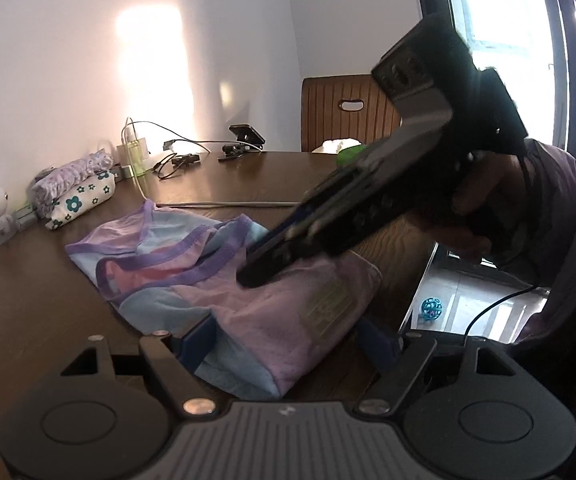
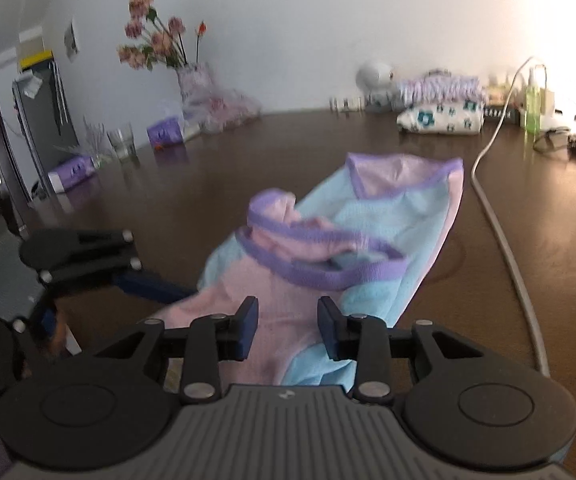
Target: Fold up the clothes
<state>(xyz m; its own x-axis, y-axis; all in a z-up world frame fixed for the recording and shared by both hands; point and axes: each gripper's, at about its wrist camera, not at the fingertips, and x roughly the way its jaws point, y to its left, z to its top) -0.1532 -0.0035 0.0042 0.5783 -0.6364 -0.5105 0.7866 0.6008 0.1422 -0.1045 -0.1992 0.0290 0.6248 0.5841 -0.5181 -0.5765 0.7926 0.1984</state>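
1. The garment [image 1: 224, 280], a pink, blue and purple-trimmed top, lies partly folded on the brown table [image 1: 28, 300], filling the middle of the left wrist view and running out toward 12 o'clock in the right wrist view.
2. The left gripper [image 1: 288, 344] sits low at 6 o'clock of its own view, jaws wide, one blue finger on either side of the garment's near folded end; the pads do not press on the cloth.
3. In the right wrist view the left gripper comes in from 9 o'clock, its blue finger [image 2: 152, 286] reaching to the pink edge of the garment.
4. The right gripper [image 2: 288, 330] hangs over the near pink part of the garment, jaws at a narrow gap with cloth showing between them; whether the pads pinch that cloth cannot be told from here.
5. From the left wrist view, the right gripper slants in from 2 o'clock, held by a hand [image 1: 484, 204], and its tips come down on the pink fabric near the centre.
6. A stack of folded clothes [image 1: 76, 192] sits at 10 o'clock by the wall, well apart from the garment.
7. A grey cable [image 2: 500, 240] runs along the table at 3 o'clock in the right wrist view, beside the garment.
8. A wooden chair [image 1: 348, 112] stands behind the table at 1 o'clock.
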